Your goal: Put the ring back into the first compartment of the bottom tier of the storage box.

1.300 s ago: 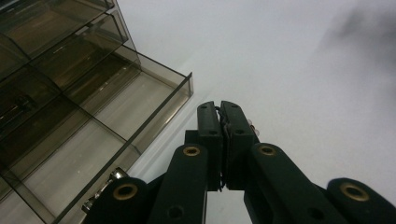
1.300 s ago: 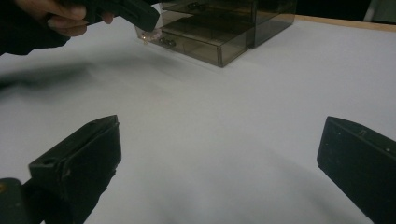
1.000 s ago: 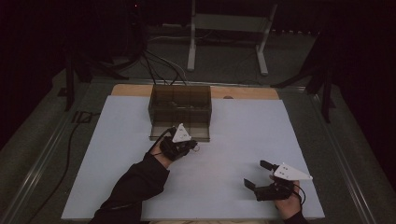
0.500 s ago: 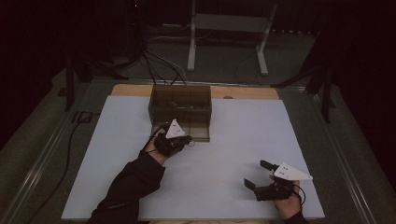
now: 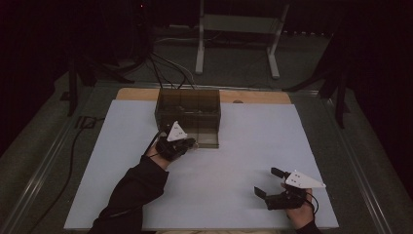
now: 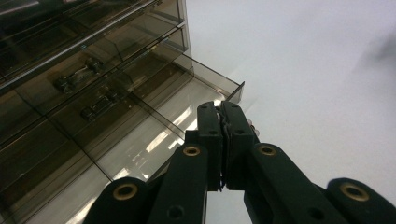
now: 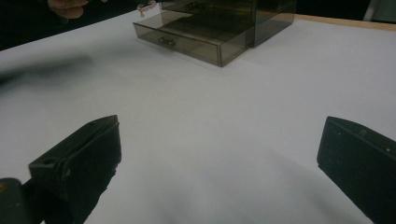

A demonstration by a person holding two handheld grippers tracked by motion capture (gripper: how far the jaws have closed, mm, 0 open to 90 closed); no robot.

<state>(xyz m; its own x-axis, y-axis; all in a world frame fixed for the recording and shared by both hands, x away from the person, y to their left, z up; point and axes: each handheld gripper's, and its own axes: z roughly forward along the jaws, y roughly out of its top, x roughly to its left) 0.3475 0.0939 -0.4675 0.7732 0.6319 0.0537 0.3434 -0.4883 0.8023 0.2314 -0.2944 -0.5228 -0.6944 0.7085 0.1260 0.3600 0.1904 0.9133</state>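
Left gripper (image 6: 223, 122), jaws pressed shut on something thin and small (can't identify), hangs over the open drawer (image 6: 187, 100) of the smoky box (image 5: 187, 113): release low inside; right gripper (image 5: 273, 183) idles open.

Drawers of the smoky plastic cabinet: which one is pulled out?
The bottom drawer, sticking out in front of the cabinet onto the white table; the drawers above sit flush. The left hand-held gripper, shut, is at its edge.

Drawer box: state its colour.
Smoky, see-through brown, for the drawer box; clearest in the left gripper view.
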